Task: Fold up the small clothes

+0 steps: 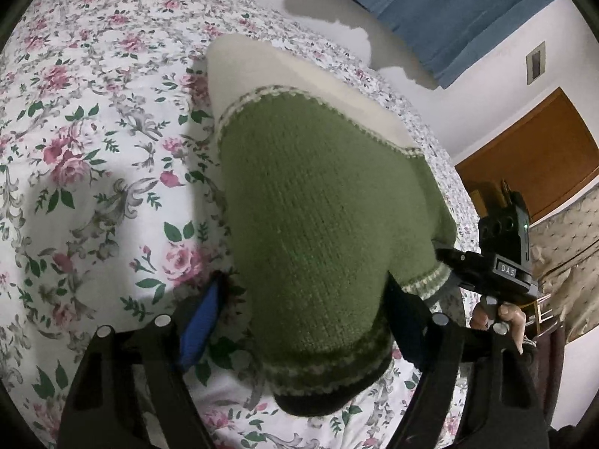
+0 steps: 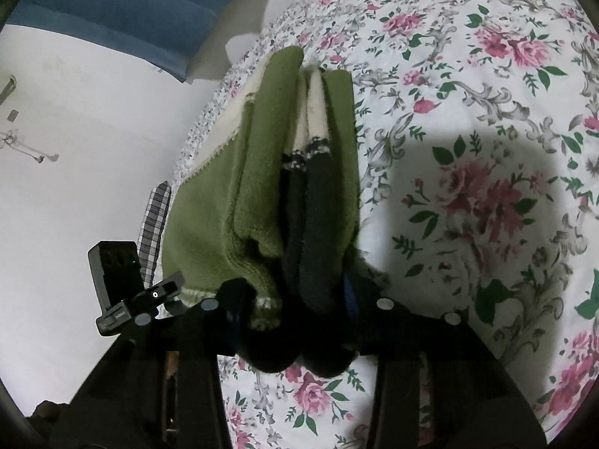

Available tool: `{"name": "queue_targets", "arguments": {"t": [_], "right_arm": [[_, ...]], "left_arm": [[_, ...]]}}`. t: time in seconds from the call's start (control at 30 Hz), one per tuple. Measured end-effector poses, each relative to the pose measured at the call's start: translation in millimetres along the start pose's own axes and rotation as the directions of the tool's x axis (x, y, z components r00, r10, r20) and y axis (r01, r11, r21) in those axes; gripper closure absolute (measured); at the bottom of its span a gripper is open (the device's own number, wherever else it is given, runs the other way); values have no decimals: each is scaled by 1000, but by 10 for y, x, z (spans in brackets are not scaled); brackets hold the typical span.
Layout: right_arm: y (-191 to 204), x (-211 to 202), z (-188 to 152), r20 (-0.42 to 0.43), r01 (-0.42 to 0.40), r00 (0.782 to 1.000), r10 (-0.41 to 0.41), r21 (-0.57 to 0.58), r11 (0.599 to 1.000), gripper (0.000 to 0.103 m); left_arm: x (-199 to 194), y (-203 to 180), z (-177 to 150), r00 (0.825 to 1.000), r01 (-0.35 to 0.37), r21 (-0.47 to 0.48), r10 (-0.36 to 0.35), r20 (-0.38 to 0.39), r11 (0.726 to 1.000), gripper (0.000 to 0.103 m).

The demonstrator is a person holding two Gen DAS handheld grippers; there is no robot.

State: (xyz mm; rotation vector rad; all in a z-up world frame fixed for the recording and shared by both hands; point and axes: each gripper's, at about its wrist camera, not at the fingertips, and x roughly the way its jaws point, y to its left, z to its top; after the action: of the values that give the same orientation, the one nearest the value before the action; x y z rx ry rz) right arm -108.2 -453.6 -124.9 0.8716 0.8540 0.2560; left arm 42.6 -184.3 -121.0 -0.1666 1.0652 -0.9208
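Observation:
A small green knitted sweater (image 1: 318, 217) with cream bands and dark cuffs is held up over the floral bedsheet (image 1: 93, 131). My left gripper (image 1: 299, 321) is shut on its lower hem, the cloth draped between the fingers. My right gripper (image 2: 295, 299) is shut on the bunched sweater (image 2: 262, 172), with folded layers and dark sleeves hanging through the fingers. The right gripper also shows in the left wrist view (image 1: 498, 262), clamped on the sweater's right edge. The left gripper shows in the right wrist view (image 2: 123, 284) at the sweater's left corner.
The bed with the floral sheet (image 2: 486, 149) fills both views. A blue curtain (image 1: 449, 7), white wall and wooden door (image 1: 531, 157) lie beyond the bed. A checked cloth (image 2: 153, 220) shows behind the sweater.

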Motion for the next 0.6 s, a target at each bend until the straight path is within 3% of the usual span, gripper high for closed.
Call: {"name": "queue_targets", "arguments": {"t": [0.43, 0.53, 0.6], "right_arm": [[20, -16, -18, 8, 5, 1000, -5, -9, 1000, 64], [14, -15, -13, 20, 1, 1000, -1, 1, 1000, 60], [54, -36, -11, 17, 2, 1000, -2, -16, 1000, 52]], "left_arm": [[-28, 7, -10, 1000, 7, 36, -7, 15, 999, 25], [-66, 74, 25, 998, 64, 1, -64, -5, 998, 24], [-129, 151, 39, 993, 116, -52, -117, -14, 992, 24]]}}
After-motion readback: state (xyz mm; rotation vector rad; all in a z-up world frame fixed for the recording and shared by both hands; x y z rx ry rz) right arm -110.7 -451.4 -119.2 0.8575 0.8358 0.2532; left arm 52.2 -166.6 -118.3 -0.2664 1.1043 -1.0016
